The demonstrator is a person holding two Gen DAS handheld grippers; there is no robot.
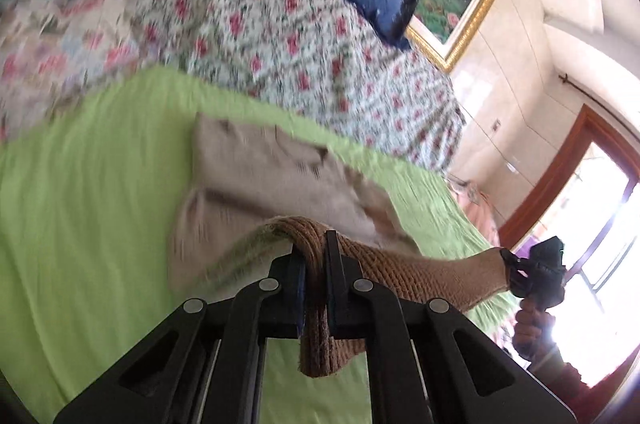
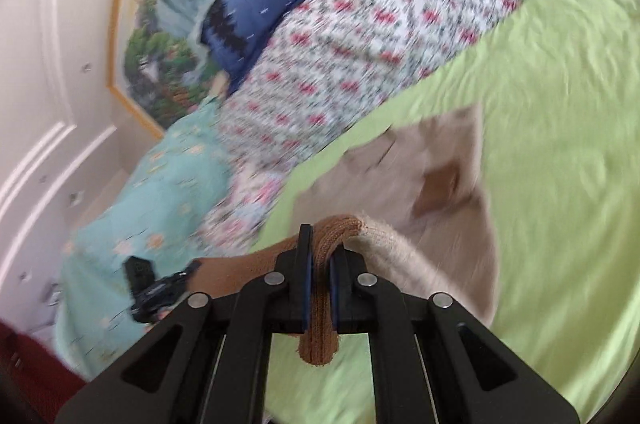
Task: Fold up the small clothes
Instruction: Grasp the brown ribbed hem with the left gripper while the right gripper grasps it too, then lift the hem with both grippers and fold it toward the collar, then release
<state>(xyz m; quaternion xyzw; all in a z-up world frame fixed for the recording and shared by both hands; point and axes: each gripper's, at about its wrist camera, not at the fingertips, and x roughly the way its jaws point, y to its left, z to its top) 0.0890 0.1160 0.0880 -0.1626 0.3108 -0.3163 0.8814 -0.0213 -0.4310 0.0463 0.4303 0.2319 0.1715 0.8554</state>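
Between both grippers point(image 1: 316, 256) point(image 2: 320, 256) — beige garment point(image 1: 256, 180)

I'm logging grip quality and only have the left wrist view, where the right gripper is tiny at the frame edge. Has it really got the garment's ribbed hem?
Observer: Yes. In the right wrist view, the right gripper has its jaws shut on the brown ribbed hem.
Operator: Is that a fingertip pinch or a deep bite?
Observer: Deep. A bunched tail of hem passes right through and hangs out below the jaws.
Operator: Is any of the garment's body caught too?
Observer: It doesn't look so. The pale beige knit begins just beside the jaws and runs off toward the green sheet.
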